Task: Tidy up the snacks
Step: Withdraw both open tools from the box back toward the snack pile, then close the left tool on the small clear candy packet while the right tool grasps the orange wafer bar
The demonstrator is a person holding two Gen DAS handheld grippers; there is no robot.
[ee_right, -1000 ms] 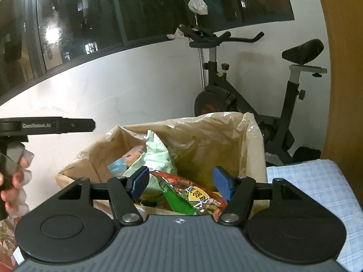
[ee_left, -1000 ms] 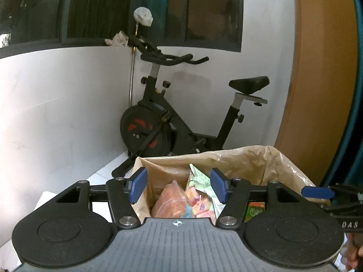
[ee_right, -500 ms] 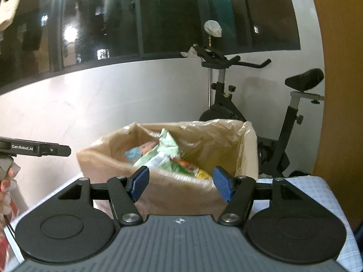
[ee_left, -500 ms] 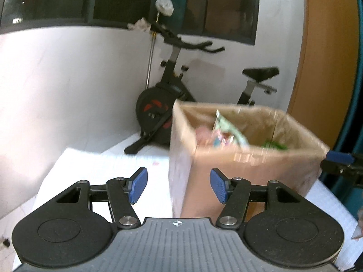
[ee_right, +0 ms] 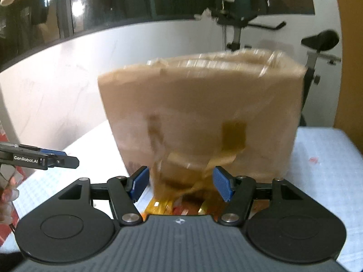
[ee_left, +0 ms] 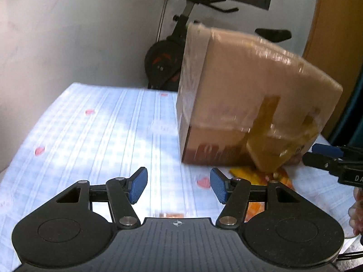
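A tall cardboard box (ee_left: 249,95) wrapped in clear plastic stands on the table; it also fills the right wrist view (ee_right: 202,117), blurred. Its inside is hidden from here. An orange snack packet (ee_left: 254,176) lies at the box's foot, and it shows in the right wrist view (ee_right: 163,205) between the fingers. My left gripper (ee_left: 178,187) is open and empty, low over the cloth left of the box. My right gripper (ee_right: 180,182) is open and empty in front of the box; it also shows in the left wrist view (ee_left: 329,156).
The table carries a light blue checked cloth (ee_left: 90,136) with small red marks. A black exercise bike (ee_left: 168,61) stands behind the table against the white wall. A wooden door (ee_left: 335,34) is at the right. Red packaging (ee_right: 5,176) lies at the far left.
Both grippers have dropped and pulled back from above the box's open top to low in front of it. The snacks inside have gone out of sight. Both jaws stay open.
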